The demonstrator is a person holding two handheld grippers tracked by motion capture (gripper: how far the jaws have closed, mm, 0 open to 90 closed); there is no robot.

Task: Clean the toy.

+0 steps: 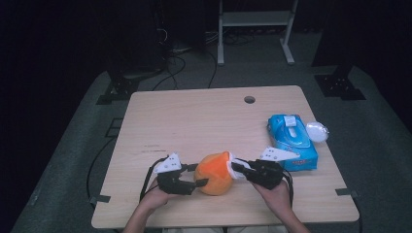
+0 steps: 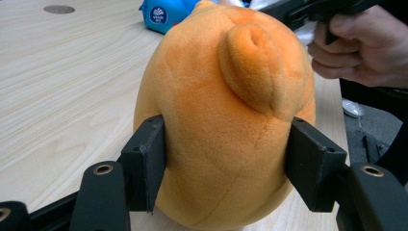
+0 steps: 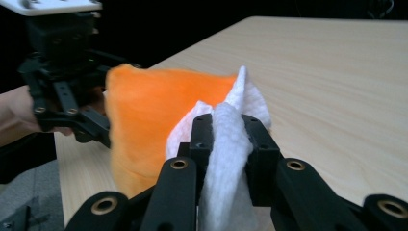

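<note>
Between the left gripper's (image 2: 226, 163) fingers (image 2: 144, 161) sits the orange plush toy (image 2: 221, 120), squeezed.

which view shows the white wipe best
The right gripper view: the white wipe sits pinched between its jaws, pressed against the orange plush toy. The high view gives a small white patch. The left gripper view gives a sliver behind the toy.

The tabletop (image 1: 194, 116) is light wood with a small round hole (image 1: 249, 99) near its far edge. An orange plush toy (image 1: 214, 174) sits on it near the front. A blue pack of wipes (image 1: 292, 141) lies at the right side.
</note>
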